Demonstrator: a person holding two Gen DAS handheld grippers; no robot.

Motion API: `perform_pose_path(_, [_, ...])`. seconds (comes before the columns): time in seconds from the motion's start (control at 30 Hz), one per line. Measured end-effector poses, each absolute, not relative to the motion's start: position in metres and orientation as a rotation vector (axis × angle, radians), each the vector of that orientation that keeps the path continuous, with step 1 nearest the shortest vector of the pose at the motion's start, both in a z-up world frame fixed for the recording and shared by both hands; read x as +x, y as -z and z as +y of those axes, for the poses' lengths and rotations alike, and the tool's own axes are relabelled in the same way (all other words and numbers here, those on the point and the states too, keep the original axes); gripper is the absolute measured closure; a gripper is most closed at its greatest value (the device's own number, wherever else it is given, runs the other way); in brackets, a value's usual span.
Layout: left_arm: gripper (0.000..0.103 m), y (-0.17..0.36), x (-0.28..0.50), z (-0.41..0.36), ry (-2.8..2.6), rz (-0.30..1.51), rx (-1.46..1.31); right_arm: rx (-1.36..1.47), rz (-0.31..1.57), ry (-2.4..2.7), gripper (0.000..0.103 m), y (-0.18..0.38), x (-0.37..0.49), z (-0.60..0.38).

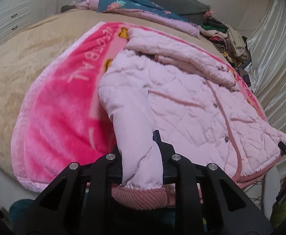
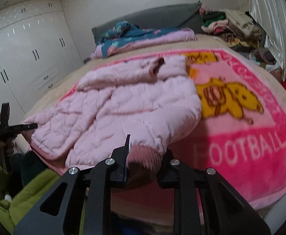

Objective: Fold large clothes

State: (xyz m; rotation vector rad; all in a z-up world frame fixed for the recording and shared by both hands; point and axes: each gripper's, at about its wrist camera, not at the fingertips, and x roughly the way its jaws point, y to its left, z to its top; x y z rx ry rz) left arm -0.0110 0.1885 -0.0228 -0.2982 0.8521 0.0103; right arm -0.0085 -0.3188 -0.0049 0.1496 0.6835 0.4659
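A pale pink quilted jacket (image 1: 182,98) lies spread on a bright pink fleece blanket (image 1: 60,107) on the bed. My left gripper (image 1: 141,156) is shut on one sleeve (image 1: 139,146) near its ribbed dusty-pink cuff (image 1: 141,197), which hangs toward the camera. My right gripper (image 2: 145,152) is shut on the other sleeve at its ribbed cuff (image 2: 145,156). The jacket body (image 2: 123,105) stretches away to the left of it in the right wrist view. The blanket (image 2: 241,137) shows a yellow cartoon and the word FOOTBALL. The left gripper also shows in the right wrist view (image 2: 30,126), and the right one in the left wrist view (image 1: 282,145).
A beige bedsheet (image 1: 25,58) covers the bed. A blue floral and lilac quilt (image 2: 135,37) lies near the grey headboard (image 2: 162,15). A pile of clothes (image 2: 237,29) sits at the far right by a shiny curtain (image 1: 276,49). White wardrobes (image 2: 25,49) stand at left.
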Motion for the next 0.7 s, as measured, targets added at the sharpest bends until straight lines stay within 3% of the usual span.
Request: perform_pose_path(0.7, [0.091, -0.039, 0.031, 0.19, -0.009, 0.728, -0.301, 0.25, 0.59, -0.457, 0.085, -0.055, 0.052, -0.325])
